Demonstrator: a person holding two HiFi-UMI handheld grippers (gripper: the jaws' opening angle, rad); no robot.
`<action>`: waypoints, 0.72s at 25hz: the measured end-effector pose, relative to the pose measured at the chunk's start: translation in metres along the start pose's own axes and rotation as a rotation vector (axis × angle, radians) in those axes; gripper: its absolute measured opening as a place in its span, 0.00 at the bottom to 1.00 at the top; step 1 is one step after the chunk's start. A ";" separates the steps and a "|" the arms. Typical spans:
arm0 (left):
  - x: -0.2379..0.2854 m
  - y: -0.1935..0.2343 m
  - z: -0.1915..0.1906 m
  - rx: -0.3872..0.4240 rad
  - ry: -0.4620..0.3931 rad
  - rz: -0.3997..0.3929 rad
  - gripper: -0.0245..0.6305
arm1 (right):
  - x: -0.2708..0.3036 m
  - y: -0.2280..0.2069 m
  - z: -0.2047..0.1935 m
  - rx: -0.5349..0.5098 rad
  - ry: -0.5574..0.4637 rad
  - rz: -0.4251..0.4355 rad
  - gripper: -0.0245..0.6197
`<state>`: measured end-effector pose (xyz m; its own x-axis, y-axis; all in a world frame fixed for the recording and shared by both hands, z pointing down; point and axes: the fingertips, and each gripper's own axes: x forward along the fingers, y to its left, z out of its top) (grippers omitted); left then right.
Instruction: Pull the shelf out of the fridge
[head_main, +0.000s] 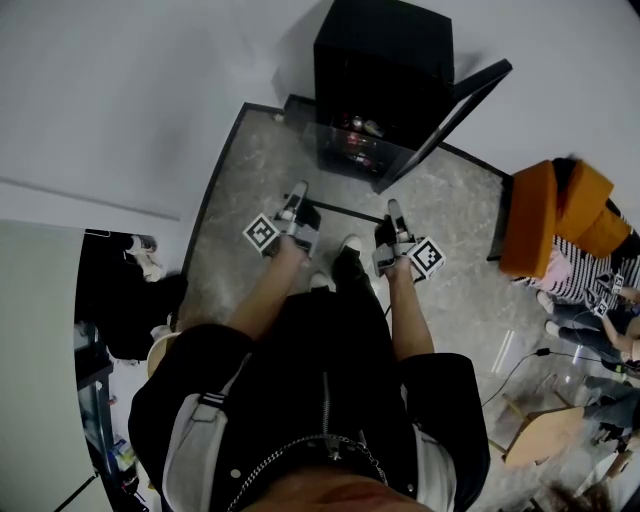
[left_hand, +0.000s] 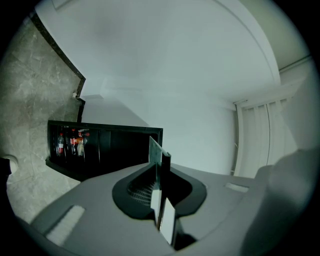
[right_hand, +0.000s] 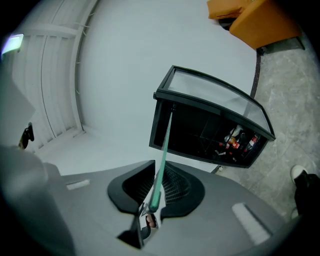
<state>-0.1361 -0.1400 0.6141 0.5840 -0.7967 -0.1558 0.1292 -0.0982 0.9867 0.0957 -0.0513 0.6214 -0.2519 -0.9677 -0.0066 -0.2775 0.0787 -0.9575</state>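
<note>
A black mini fridge (head_main: 385, 75) stands against the white wall with its door (head_main: 455, 115) swung open to the right. A clear glass shelf (head_main: 345, 165) hangs level in front of it, outside the cabinet, held at its near edge. My left gripper (head_main: 297, 195) is shut on the shelf's left part, and its pane shows edge-on between the jaws (left_hand: 160, 162). My right gripper (head_main: 393, 212) is shut on the right part, where the shelf's green edge (right_hand: 162, 155) runs up between the jaws. Bottles (right_hand: 241, 140) remain inside the fridge (right_hand: 200, 130).
An orange armchair (head_main: 555, 215) stands to the right, with a seated person in a striped top (head_main: 590, 280) beside it. A wooden chair (head_main: 545, 435) is at the lower right. My shoes (head_main: 345, 250) are on the grey stone floor (head_main: 450, 210), just behind the shelf.
</note>
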 end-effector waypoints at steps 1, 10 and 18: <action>-0.003 0.000 0.000 0.000 0.000 -0.002 0.08 | -0.001 0.001 -0.002 0.001 0.001 0.002 0.10; -0.032 -0.007 -0.006 0.009 -0.008 -0.012 0.08 | -0.021 0.008 -0.019 0.002 0.002 0.023 0.10; -0.035 -0.012 -0.006 0.002 -0.017 -0.021 0.08 | -0.021 0.012 -0.020 -0.003 0.008 0.022 0.10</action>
<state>-0.1533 -0.1080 0.6079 0.5675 -0.8043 -0.1761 0.1400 -0.1165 0.9833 0.0795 -0.0248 0.6158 -0.2649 -0.9640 -0.0251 -0.2751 0.1005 -0.9561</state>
